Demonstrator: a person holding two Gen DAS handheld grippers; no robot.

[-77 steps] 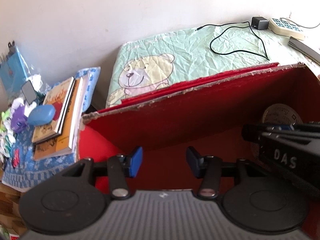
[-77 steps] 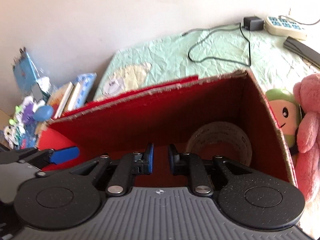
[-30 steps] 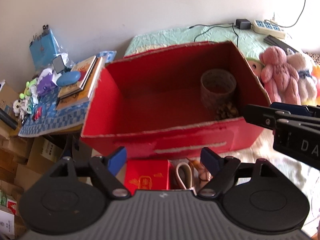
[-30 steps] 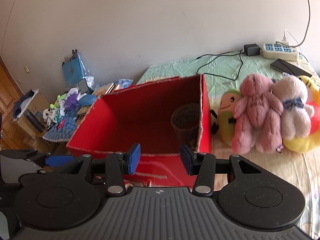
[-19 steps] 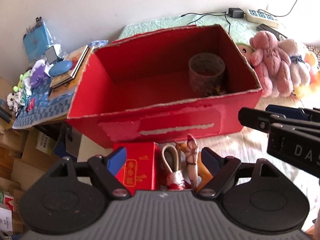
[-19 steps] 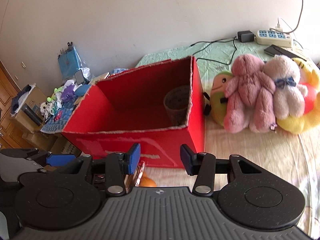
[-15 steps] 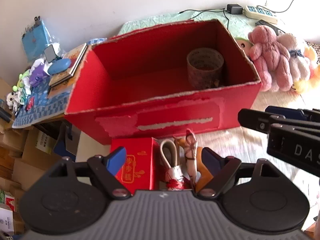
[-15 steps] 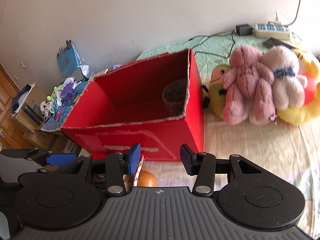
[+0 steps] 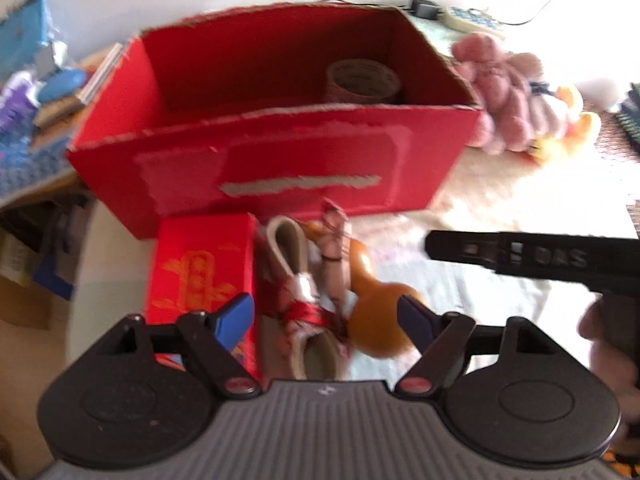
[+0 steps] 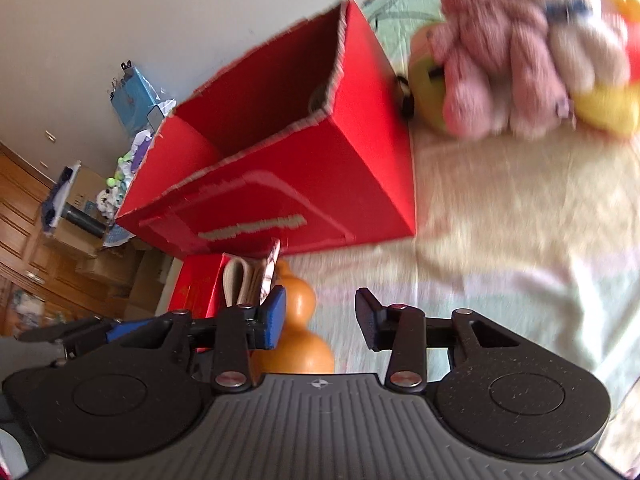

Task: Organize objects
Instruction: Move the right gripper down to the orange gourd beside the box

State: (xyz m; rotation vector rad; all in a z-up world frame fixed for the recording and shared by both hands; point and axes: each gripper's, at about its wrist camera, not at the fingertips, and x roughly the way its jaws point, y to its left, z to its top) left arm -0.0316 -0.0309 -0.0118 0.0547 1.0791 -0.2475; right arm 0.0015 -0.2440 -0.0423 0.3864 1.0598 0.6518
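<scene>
A big open red cardboard box (image 9: 280, 164) (image 10: 288, 184) stands on the bed with a roll of tape (image 9: 362, 82) in its right end. In front of it lie a small red packet with gold print (image 9: 200, 276) (image 10: 194, 290), a beige folded item tied with red ribbon (image 9: 304, 304) (image 10: 240, 284) and an orange gourd (image 9: 378, 320) (image 10: 298, 338). My left gripper (image 9: 326, 314) is open, low over the ribboned item and the gourd. My right gripper (image 10: 318, 318) is open, just right of the gourd; in the left wrist view it reaches in from the right (image 9: 520, 258).
Pink, cream and yellow plush toys (image 9: 512, 92) (image 10: 520, 56) lie right of the box. A cluttered side table with books and small items (image 9: 44, 92) stands to the left, with cardboard cartons (image 10: 80, 208) on the floor. A power strip (image 9: 472, 22) lies by the wall.
Both grippers have drawn back out of the red box and come down in front of it, opening wider. The packet, ribboned item and gourd have come into view close below them.
</scene>
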